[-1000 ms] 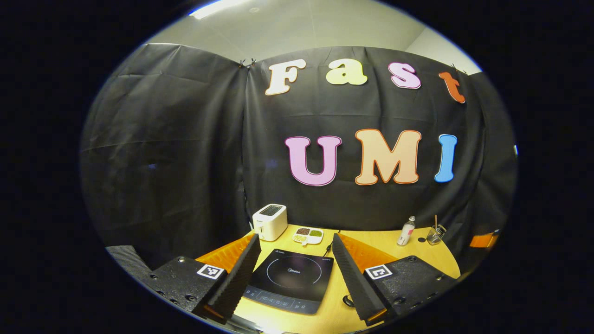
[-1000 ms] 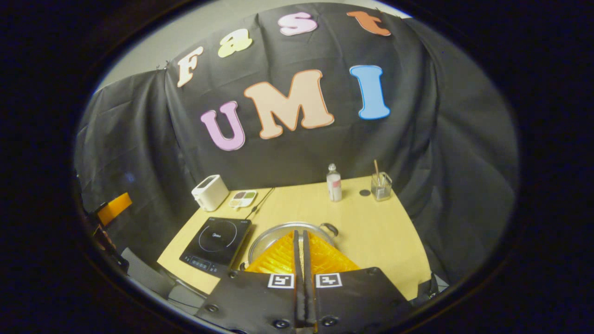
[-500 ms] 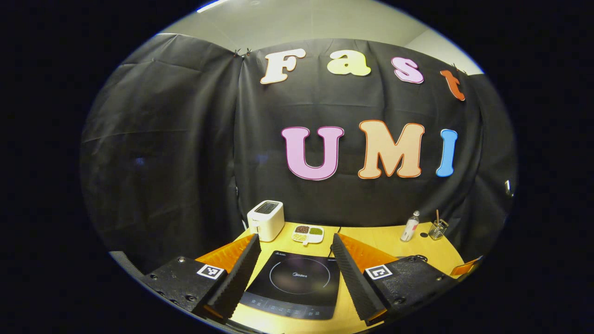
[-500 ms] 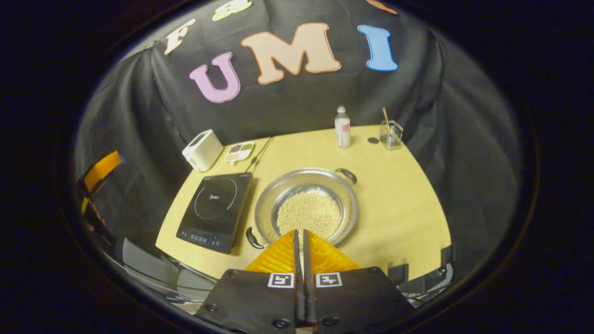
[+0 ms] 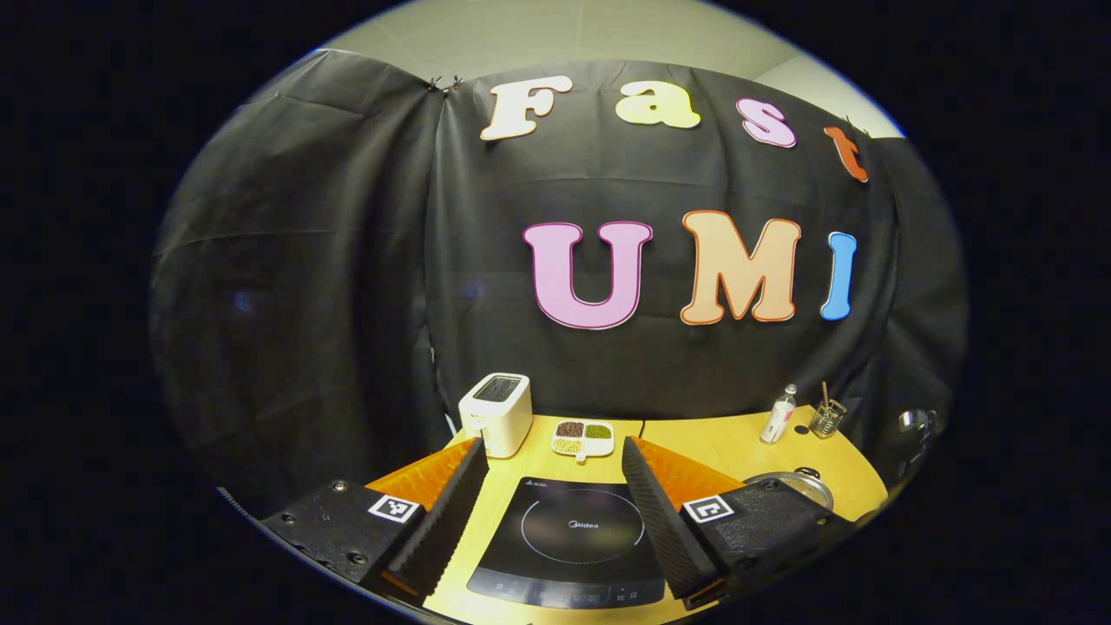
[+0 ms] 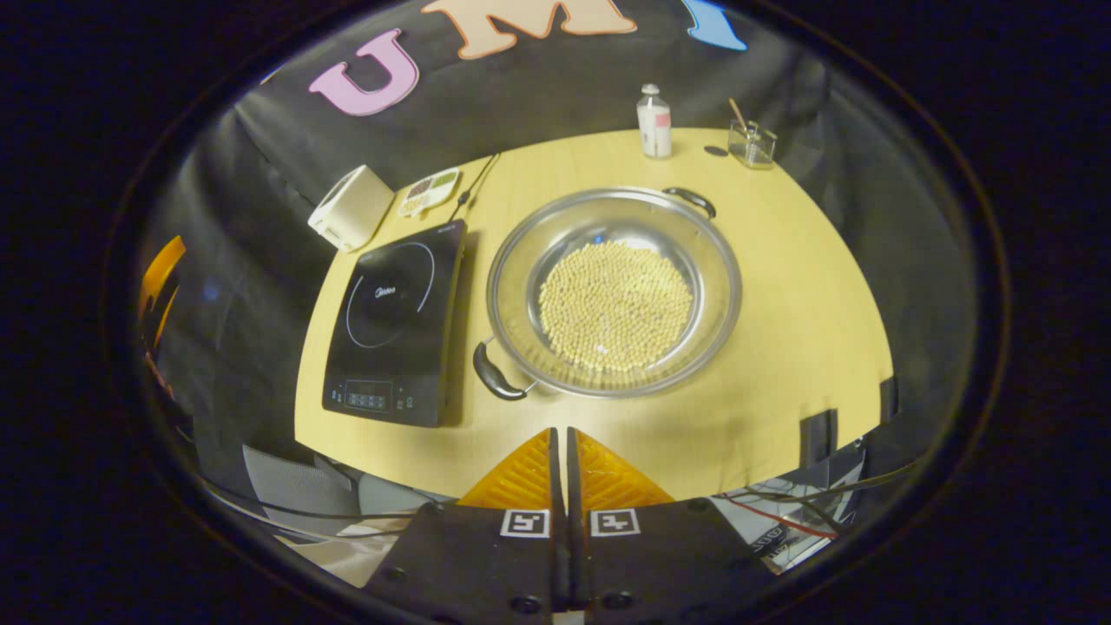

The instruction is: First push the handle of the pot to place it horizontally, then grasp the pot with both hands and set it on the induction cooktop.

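Wooden table [image 6: 781, 286] carries steel pot [image 6: 614, 292], handles [image 6: 495, 375] diagonal.

place: mock kitchen booth | cues: black cloth wall [image 5: 347, 286]; wooden table [image 6: 781, 286]; induction cooktop [image 6: 395, 321]; toaster [image 5: 496, 413]

Both views above shared cooktop [image 5: 573, 542].

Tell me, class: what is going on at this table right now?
A person holds two grippers above a wooden table. The right gripper, shut and empty, hovers over the near edge, facing a steel pot of pale beans beside the induction cooktop. The pot's handles sit diagonally, untouched. The left gripper is open above the cooktop. The pot is not yet on it.
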Tool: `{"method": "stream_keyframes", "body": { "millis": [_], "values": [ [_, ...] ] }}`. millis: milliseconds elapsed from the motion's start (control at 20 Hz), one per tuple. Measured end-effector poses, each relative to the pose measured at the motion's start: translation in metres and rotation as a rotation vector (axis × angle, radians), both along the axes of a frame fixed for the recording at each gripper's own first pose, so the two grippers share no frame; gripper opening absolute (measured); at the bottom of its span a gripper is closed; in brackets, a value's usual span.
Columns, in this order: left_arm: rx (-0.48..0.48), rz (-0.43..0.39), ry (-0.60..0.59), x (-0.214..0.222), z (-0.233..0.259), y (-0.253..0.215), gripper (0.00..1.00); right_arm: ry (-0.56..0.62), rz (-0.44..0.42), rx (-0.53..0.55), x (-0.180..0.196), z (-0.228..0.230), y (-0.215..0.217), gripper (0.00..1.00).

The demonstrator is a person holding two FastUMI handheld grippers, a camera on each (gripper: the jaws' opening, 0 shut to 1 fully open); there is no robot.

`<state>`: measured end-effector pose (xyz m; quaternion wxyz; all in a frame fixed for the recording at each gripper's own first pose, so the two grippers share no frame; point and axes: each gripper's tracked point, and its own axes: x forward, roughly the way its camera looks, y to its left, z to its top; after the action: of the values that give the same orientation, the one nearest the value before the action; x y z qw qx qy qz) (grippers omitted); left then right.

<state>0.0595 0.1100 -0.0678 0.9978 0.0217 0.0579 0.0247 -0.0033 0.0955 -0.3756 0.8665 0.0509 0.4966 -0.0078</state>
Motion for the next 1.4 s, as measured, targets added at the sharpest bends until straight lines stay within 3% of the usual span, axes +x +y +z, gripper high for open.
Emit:
{"method": "stream_keyframes", "body": {
  "millis": [50, 200, 300, 400, 500, 750, 1150, 1400],
  "values": [
    [-0.003, -0.009, 0.006, 0.003, -0.003, 0.001, 0.92, 0.02, -0.006, -0.002, 0.0, -0.008, 0.004, 0.03],
    [-0.015, -0.031, 0.031, 0.01, -0.016, 0.006, 0.95, 0.056, -0.014, -0.016, 0.005, -0.027, 0.014, 0.0],
    [-0.018, -0.035, 0.047, 0.013, -0.023, 0.012, 0.92, 0.067, -0.02, -0.019, 0.01, -0.036, 0.022, 0.03],
    [-0.026, -0.03, 0.058, 0.015, -0.028, 0.018, 0.95, 0.084, -0.024, -0.019, 0.016, -0.044, 0.027, 0.0],
    [-0.042, -0.029, 0.072, 0.015, -0.037, 0.021, 0.92, 0.096, -0.041, -0.02, 0.027, -0.054, 0.028, 0.0],
    [-0.049, -0.013, 0.103, 0.015, -0.051, 0.029, 0.95, 0.141, -0.038, -0.109, 0.039, -0.077, 0.014, 0.03],
    [-0.064, 0.002, 0.105, 0.016, -0.056, 0.036, 0.95, 0.138, -0.019, -0.172, 0.059, -0.098, 0.014, 0.03],
    [-0.08, -0.025, 0.109, 0.02, -0.06, 0.024, 0.95, 0.098, -0.085, -0.111, 0.071, -0.1, 0.026, 0.0]
  ]
}}
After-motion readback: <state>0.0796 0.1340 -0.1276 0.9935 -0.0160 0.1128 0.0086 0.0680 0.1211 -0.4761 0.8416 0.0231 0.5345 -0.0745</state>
